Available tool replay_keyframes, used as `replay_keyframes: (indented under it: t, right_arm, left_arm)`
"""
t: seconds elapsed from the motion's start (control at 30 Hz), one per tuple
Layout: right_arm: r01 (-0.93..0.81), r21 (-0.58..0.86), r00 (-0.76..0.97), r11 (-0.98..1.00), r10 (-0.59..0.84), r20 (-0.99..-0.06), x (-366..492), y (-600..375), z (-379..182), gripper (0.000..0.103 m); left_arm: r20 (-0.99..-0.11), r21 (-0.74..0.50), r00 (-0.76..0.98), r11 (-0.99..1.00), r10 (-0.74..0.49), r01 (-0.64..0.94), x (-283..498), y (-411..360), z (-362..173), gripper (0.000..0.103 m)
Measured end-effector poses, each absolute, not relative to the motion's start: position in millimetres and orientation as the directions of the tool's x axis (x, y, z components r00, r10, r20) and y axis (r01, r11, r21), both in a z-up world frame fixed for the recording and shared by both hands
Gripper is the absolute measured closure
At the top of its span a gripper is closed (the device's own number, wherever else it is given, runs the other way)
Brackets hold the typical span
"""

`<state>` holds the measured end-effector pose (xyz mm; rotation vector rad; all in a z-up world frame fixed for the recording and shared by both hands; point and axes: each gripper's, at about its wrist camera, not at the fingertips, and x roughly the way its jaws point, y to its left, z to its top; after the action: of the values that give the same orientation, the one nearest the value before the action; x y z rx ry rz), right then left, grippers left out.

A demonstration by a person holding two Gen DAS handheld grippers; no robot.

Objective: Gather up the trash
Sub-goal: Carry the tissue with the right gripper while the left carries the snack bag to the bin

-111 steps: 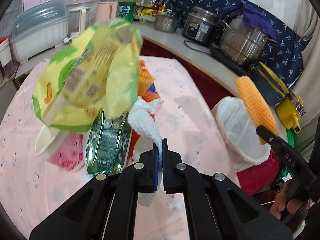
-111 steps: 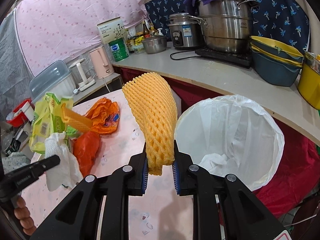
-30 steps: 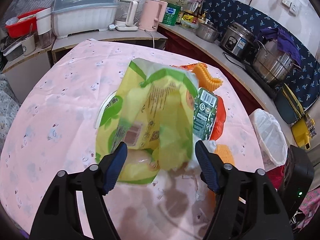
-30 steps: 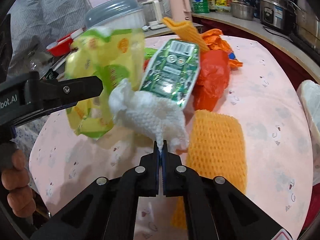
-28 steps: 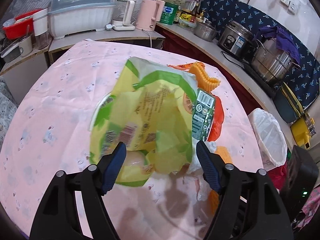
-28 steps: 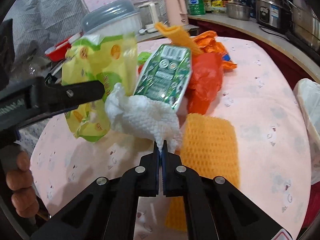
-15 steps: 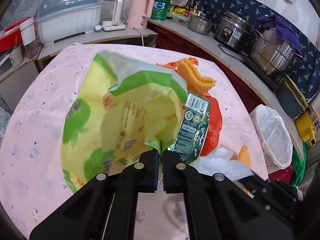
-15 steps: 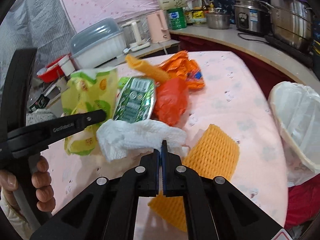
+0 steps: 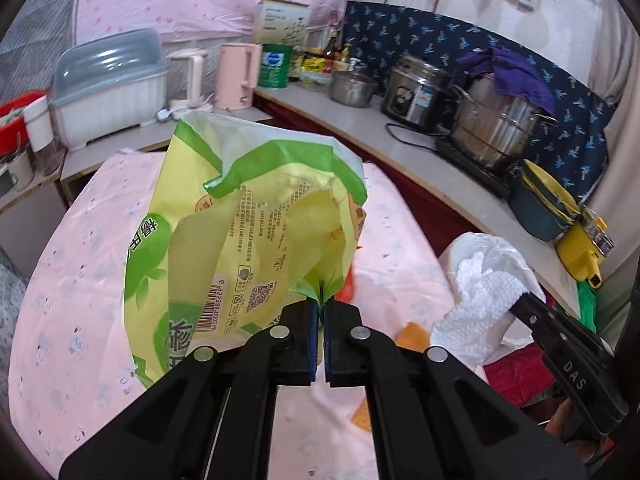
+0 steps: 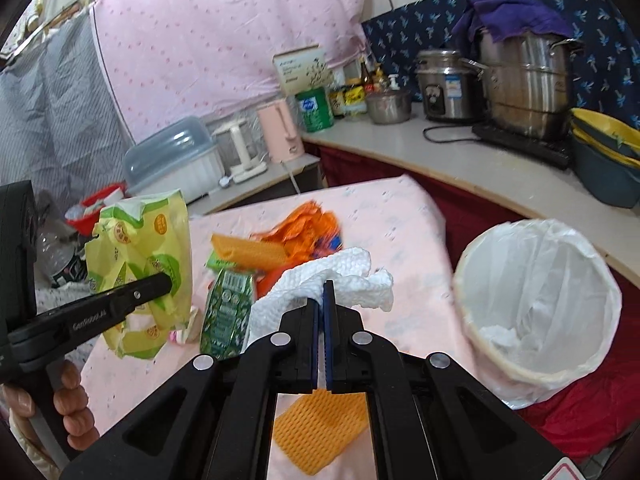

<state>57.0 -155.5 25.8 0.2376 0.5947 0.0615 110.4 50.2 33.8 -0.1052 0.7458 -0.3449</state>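
Observation:
My left gripper (image 9: pixel 320 307) is shut on a corner of a large yellow-green plastic bag (image 9: pixel 240 240), which hangs lifted above the pink tablecloth (image 9: pixel 80 280). The same bag (image 10: pixel 140 264) shows at the left of the right wrist view, pinched by the left gripper (image 10: pixel 168 282). My right gripper (image 10: pixel 323 292) is shut on a crumpled white paper towel (image 10: pixel 340 276), held off the table. That towel (image 9: pixel 480 300) and the right gripper (image 9: pixel 516 300) appear at the right of the left wrist view. A white-lined trash bin (image 10: pixel 540 304) stands beyond the table's right edge.
On the table lie an orange foam net (image 10: pixel 320 428), a green packet (image 10: pixel 226 312), an orange foam strip (image 10: pixel 248 248) and orange wrappers (image 10: pixel 308 228). A counter (image 10: pixel 460 160) behind carries pots, a kettle and jars. A hand (image 10: pixel 68 408) grips the left tool.
The left jaws closed on the yellow-green bag and lifted it. The right gripper rose with the paper towel and swung toward the bin.

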Motion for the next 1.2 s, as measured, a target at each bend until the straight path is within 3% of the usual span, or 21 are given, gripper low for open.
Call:
replay_keyframes:
  t: [0.4, 1.03, 1.17, 1.2]
  right_arm:
    - [0.144, 0.229, 0.864, 0.963, -0.010, -0.504, 36.3, -237.5, 45.3, 0.101]
    - [0.394, 0.229, 0.804, 0.890, -0.213, -0.555, 34.4, -362.7, 12.9, 0.101]
    - [0.425, 0.234, 0.787, 0.874, -0.229, -0.573, 36.8, -378.9, 2.2, 0.101]
    - [0.431, 0.234, 0.783, 0.871, -0.232, -0.578, 37.9, -381.5, -0.5, 0.101]
  left_arm:
    - [-0.635, -0.173, 0.637, 0.885, -0.436, 0.433, 106.6, -54.4, 47.6, 0.102]
    - [-0.708, -0.125, 0.430, 0.699, -0.560, 0.704, 119.1, -212.8, 8.5, 0.101]
    - [-0.728, -0.144, 0.359, 0.643, -0.583, 0.752, 121.8, -240.1, -8.0, 0.096]
    - [-0.737, -0.155, 0.336, 0.631, -0.586, 0.761, 122.8, -245.6, -12.8, 0.089]
